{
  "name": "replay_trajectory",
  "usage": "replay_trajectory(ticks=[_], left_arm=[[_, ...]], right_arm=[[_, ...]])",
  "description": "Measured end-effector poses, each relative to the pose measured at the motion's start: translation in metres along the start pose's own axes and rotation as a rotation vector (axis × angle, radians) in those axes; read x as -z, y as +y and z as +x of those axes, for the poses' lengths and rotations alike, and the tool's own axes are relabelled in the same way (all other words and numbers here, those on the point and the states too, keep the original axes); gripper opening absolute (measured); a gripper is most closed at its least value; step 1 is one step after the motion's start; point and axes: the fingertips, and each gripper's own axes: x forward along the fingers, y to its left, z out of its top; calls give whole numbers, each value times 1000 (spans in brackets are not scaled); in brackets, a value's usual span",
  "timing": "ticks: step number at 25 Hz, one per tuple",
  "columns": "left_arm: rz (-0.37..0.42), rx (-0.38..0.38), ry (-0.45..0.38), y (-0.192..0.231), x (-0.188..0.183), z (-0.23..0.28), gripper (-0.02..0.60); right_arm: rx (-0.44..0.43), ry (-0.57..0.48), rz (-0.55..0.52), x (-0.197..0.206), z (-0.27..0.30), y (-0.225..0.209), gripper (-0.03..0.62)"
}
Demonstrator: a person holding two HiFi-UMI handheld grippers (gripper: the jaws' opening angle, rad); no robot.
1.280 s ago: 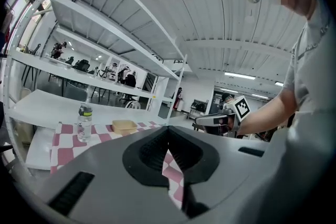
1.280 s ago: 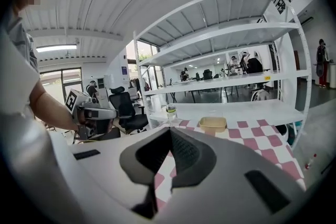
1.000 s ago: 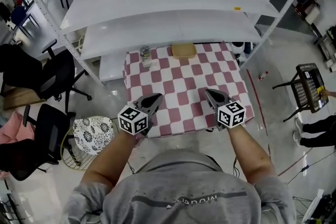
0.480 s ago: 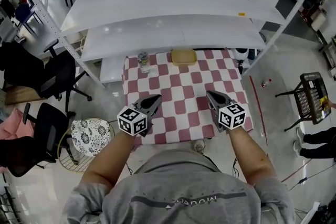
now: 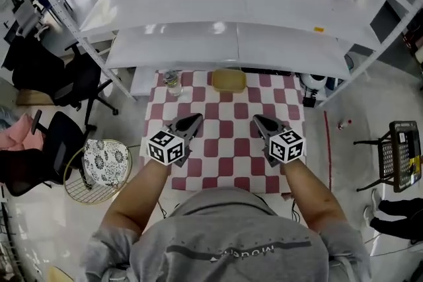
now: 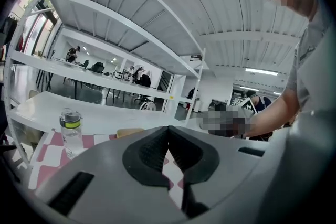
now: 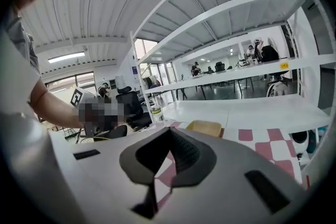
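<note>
Left gripper [image 5: 193, 119]: jaws clenched, pads meeting at the tips, nothing between them (confirmed in the left gripper view [image 6: 168, 135]). Right gripper [image 5: 257, 120]: same, jaws pressed together and empty [image 7: 169, 132].

Pose: both forearms reach out from the body towards the far side, roughly level with each other, marker cubes facing up. The two grippers point far and slightly inward, towards one another. They hover over the middle of the checkered cloth [image 5: 228, 142], left one over its left half, right one over its right half, touching nothing.

Bottle [image 5: 171, 82]: stands upright at the far left corner of the cloth, long axis vertical, cap up with a yellow-green band below it [image 6: 70, 131]. It is the thing nearest the left gripper, but well apart from it.

Yellow container [image 5: 229, 80]: low and flat, at the far edge of the cloth near the centre, long axis running left to right. It is right of the bottle, apart from it, and beyond both grippers [image 7: 205, 127].

White shelf [image 5: 231, 43] runs along the far side, overhanging the far edge of the cloth. Black office chair [image 5: 46, 76] at the left.
</note>
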Motion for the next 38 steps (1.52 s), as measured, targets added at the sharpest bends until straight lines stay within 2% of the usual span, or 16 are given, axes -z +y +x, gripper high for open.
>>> replay_trajectory(ticks=[5, 9, 23, 27, 38], left_arm=[[-3, -56, 23, 1, 0, 47, 14], [-12, -85, 38, 6, 4, 71, 14], [1, 15, 78, 68, 3, 111, 14], [-25, 6, 103, 86, 8, 129, 14], [-55, -78, 176, 154, 9, 192, 15]], right_arm=[[-66, 29, -18, -8, 8, -31, 25], [-82, 43, -32, -10, 14, -55, 25], [55, 40, -24, -3, 57, -100, 25], [51, 51, -42, -1, 71, -106, 25], [27, 67, -59, 7, 104, -134, 25]])
